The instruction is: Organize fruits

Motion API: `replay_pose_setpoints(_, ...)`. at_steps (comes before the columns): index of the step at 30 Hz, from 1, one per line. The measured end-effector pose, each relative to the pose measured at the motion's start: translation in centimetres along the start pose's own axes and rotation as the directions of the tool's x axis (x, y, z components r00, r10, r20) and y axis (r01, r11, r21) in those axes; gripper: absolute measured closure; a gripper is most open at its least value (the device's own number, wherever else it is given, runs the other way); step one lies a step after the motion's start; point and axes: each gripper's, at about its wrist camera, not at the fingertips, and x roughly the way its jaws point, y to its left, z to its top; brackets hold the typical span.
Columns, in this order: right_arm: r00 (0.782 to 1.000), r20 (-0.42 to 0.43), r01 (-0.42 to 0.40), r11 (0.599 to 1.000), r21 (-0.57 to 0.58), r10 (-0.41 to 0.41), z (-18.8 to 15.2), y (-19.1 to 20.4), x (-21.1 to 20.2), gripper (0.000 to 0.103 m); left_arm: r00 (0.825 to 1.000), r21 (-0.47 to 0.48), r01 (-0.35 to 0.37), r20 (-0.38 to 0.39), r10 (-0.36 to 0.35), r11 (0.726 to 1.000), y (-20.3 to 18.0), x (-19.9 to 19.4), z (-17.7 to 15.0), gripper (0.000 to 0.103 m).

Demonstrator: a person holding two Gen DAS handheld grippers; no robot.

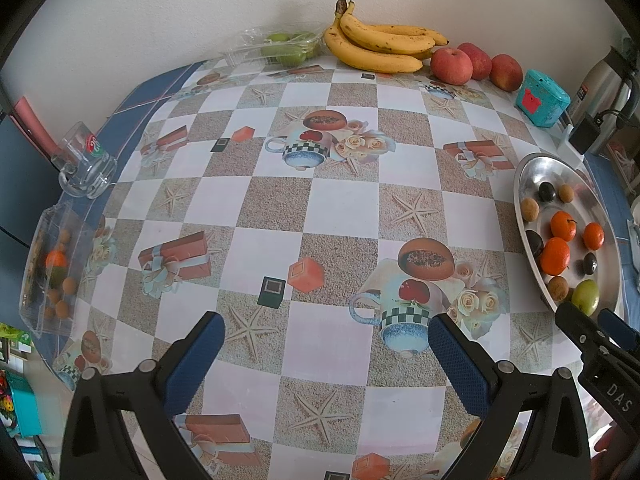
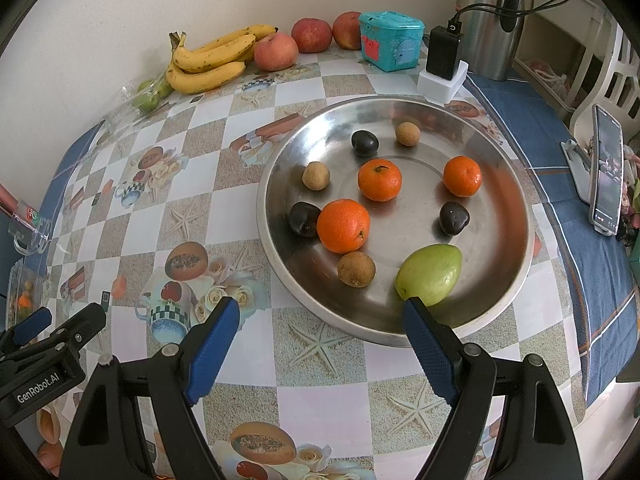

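Both grippers hang empty, jaws spread; the right gripper [image 2: 322, 316] hovers at the tray's [image 2: 280, 248] near rim, just short of the green fruit [image 2: 434, 274], probably its next pick; the left gripper [image 1: 326, 338] waits over bare table [image 1: 340, 204].

Left wrist overlooks table [image 1: 320, 200]; right wrist nears tray [image 2: 516, 216], seemingly shared

My left gripper [image 1: 326, 330] hangs with its jaws spread wide and empty; my right gripper [image 2: 320, 316] is likewise agape, holding nothing.
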Motion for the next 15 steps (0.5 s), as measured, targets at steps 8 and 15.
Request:
replay_pose_setpoints(8, 1.000, -0.003, 0.000, 1.000, -0.002, 0.000, -0.02, 0.04, 0.06, 0.019, 1.000, 0.000, 0.000, -0.001, 0.000, 1.000, -0.01, -0.02, 0.02, 0.000)
replay_pose_setpoints(15, 1.000, -0.007, 0.000, 1.000, -0.003, 0.000, -0.10, 0.07, 0.17, 0.019, 1.000, -0.003, -0.005, 0.021, 0.005, 1.000, 0.04, -0.36, 0.00, 0.000)
